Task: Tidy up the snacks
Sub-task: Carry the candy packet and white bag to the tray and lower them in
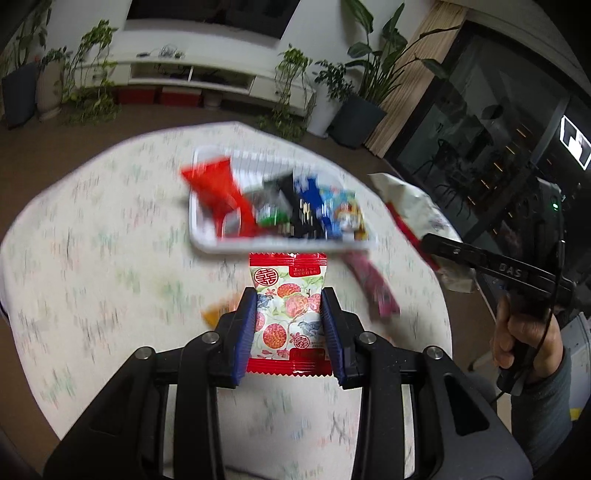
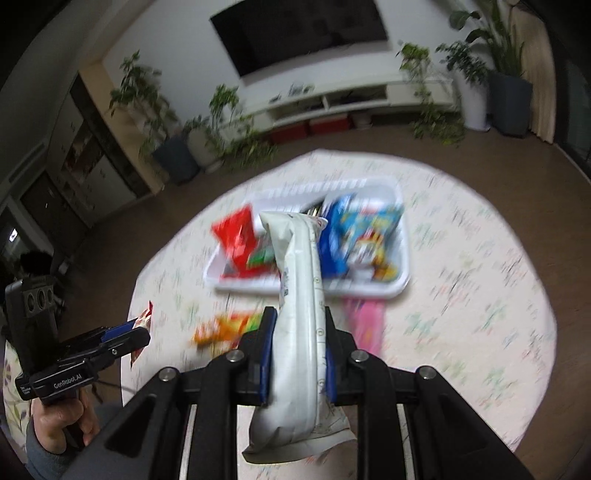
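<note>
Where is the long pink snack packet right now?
The long pink snack packet lies on the table just in front of the white plastic basket, right of the left claw.

Black hand-held gripper (image 1: 289, 295), blue ribbed pads (image 1: 246, 328), silver screws; grey sleeve (image 1: 546, 410); "GenRobot.AI" marking.

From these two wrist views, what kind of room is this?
Most likely a home living room: a wall-mounted black television above a long white media cabinet, potted green houseplants along the wall, and a round table with floral cloth.
</note>
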A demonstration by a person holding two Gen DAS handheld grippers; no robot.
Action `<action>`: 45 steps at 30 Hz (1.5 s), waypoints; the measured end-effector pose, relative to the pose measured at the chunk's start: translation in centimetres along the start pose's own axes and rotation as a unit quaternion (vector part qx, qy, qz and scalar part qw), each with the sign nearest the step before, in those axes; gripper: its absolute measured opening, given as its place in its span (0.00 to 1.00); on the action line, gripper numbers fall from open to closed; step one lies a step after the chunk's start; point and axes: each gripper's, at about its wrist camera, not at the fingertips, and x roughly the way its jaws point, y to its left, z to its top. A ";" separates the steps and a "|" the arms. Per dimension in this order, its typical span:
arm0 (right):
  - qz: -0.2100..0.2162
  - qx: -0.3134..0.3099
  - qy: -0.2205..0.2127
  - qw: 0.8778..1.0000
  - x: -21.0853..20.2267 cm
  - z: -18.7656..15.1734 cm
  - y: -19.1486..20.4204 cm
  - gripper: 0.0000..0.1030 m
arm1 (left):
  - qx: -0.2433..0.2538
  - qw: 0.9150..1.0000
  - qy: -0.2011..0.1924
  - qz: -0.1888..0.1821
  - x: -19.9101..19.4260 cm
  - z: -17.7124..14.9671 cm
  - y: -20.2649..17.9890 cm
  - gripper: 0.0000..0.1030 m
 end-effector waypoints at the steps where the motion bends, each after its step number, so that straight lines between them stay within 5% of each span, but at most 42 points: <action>1: -0.003 0.003 -0.010 1.000 -0.4 0.7 -0.3 0.23 | 0.004 1.000 -0.004 0.003 0.0 0.9 -0.1 0.31; 7: -0.017 0.009 -0.071 0.997 -1.8 5.7 -1.0 0.23 | 0.034 0.999 -0.024 0.024 1.8 8.1 -0.9 0.31; 15: -0.012 -0.002 -0.054 0.998 4.4 9.4 -0.3 0.23 | 0.043 0.998 0.000 0.051 8.9 14.5 -0.6 0.31; 24: -0.047 -0.023 0.012 0.999 13.0 9.1 -0.5 0.23 | 0.044 0.996 0.037 0.070 16.7 14.2 1.1 0.31; 45: -0.079 -0.023 0.050 0.995 17.6 6.7 -1.1 0.27 | 0.054 0.994 0.051 0.085 21.8 12.7 3.6 0.37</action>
